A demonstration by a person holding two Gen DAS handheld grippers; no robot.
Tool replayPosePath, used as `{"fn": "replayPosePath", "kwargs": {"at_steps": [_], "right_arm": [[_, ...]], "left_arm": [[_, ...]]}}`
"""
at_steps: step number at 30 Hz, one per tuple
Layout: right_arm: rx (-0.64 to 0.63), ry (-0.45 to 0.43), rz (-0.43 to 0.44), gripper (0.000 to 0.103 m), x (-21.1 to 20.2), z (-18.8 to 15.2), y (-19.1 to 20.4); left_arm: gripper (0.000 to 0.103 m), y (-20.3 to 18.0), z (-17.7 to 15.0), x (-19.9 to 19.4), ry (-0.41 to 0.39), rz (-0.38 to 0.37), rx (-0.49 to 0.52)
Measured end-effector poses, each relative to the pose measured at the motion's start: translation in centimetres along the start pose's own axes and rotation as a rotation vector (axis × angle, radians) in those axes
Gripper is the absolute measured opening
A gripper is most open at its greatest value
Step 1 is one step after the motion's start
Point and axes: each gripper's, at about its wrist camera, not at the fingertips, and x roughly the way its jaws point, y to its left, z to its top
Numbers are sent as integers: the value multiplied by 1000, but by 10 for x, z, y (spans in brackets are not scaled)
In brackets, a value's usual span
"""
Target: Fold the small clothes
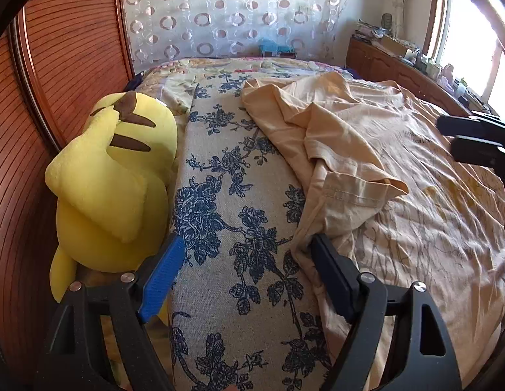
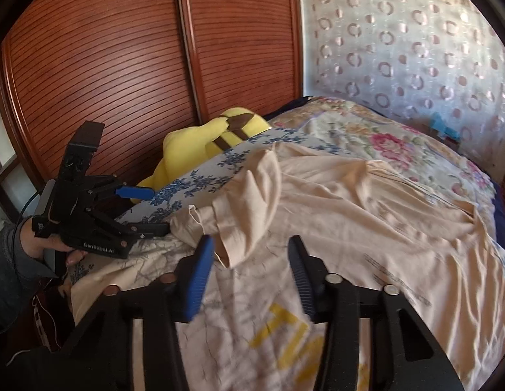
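Note:
A pale peach T-shirt (image 1: 399, 137) lies spread and rumpled on the bed, front up with a print and yellow letters (image 2: 285, 335). One sleeve (image 1: 356, 182) is folded in over the body. My left gripper (image 1: 245, 260) is open at the shirt's left edge, its dark finger touching the cloth and its blue finger over the floral cover. It also shows in the right wrist view (image 2: 154, 210). My right gripper (image 2: 249, 267) is open and empty just above the shirt near the sleeve end (image 2: 232, 254). It shows at the right edge of the left wrist view (image 1: 448, 135).
A blue-flowered beige cover (image 1: 232, 176) lies along the bed's left side. A yellow plush toy (image 1: 118, 176) sits between it and the wooden slatted wardrobe doors (image 2: 105, 65). A patterned curtain (image 1: 232, 13) hangs behind the bed. A cluttered wooden cabinet (image 1: 392, 62) stands by the window.

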Motion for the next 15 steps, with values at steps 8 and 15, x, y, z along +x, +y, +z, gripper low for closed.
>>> {"fn": "replayPosePath", "kwargs": {"at_steps": [8, 15], "right_arm": [[-74, 69, 71, 32, 60, 19, 14], [-107, 153, 22, 27, 101, 23, 16]], "left_arm": [[82, 0, 0, -1, -4, 0, -3], [82, 0, -1, -1, -5, 1, -3]]}}
